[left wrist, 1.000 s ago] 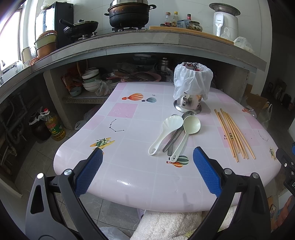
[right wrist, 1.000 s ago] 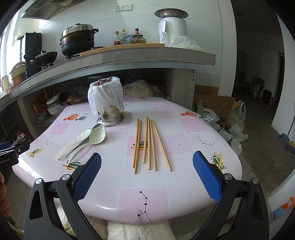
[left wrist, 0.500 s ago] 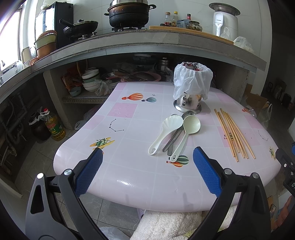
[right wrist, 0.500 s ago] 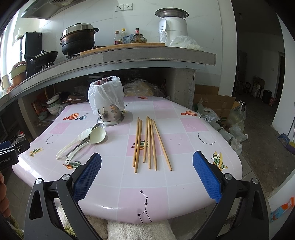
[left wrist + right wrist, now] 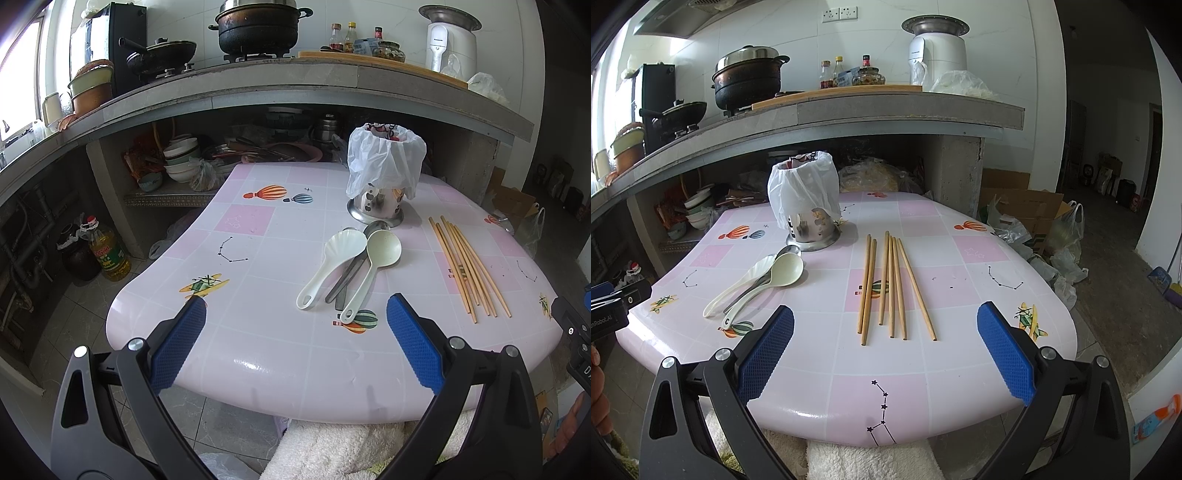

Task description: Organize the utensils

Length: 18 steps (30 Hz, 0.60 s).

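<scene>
On the surface point(image 5: 960, 369) the utensil holder point(image 5: 809, 225) stands at the back. The spoons point(image 5: 764, 280) lie before it (handles overlapping), and the chopsticks point(image 5: 890, 284) lie to their right, apart from them

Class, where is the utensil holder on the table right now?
The utensil holder stands upright at the table's far side, left of the chopsticks and just behind the spoons.

place: home kitchen | cues: pot point(image 5: 258, 26) on stove, stacked bowls point(image 5: 180, 158), probably oil bottle point(image 5: 108, 251)
</scene>
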Each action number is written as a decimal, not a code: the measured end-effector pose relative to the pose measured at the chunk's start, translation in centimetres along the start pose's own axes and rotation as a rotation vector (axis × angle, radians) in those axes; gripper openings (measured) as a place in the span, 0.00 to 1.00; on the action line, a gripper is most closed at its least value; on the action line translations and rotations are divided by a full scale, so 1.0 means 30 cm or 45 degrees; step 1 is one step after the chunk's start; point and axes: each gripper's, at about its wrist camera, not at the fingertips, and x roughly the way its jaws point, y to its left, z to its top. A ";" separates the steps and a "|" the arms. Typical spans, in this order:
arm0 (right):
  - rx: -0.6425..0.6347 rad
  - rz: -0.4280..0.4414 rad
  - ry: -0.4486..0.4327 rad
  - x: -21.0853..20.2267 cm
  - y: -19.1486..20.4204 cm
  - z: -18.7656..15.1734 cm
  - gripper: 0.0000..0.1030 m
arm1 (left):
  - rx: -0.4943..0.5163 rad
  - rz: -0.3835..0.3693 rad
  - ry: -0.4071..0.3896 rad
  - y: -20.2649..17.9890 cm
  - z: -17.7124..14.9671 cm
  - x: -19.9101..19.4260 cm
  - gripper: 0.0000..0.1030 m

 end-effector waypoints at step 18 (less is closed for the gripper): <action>0.000 -0.001 0.000 -0.005 -0.001 0.003 0.94 | 0.000 0.000 0.001 0.001 0.000 0.000 0.92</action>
